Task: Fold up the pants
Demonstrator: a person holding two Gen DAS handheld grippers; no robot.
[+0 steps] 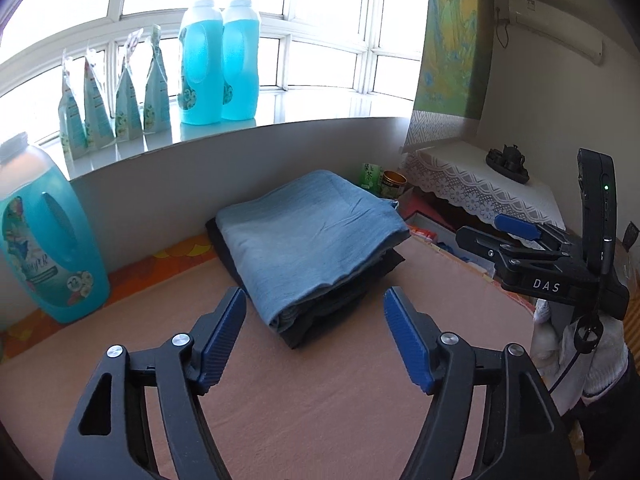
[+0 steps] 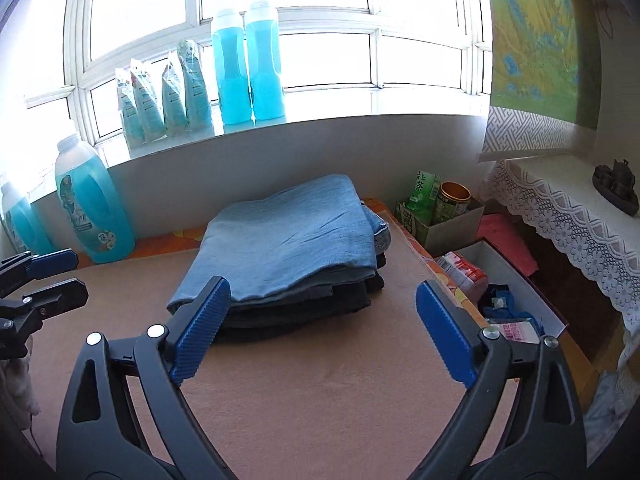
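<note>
A wide window [image 2: 320,20] fills the far wall, its sill [image 1: 280,112] carrying two tall blue detergent bottles [image 1: 218,62] and a row of four refill pouches [image 1: 112,96]. Below it the desk [image 2: 320,392], covered in a peach-coloured cloth, takes up most of the room in front of me. Toward its far side lies a stack of folded pants [image 2: 288,248], the light blue pair on top and darker pairs underneath, resting flat and touched by neither tool. A big blue bottle [image 1: 44,240] stands at the desk's left edge against the wall. To the right, a side table with a lace cover [image 2: 560,216] holds a dark tea set [image 2: 616,188], and near it a box contains green tea packs [image 2: 424,196] and a tin [image 2: 454,196]. The left tool [image 1: 316,336] hangs over the bare cloth just short of the stack, jaws spread wide and empty. The right tool [image 2: 320,332] sits likewise, jaws apart, gripping nothing.
</note>
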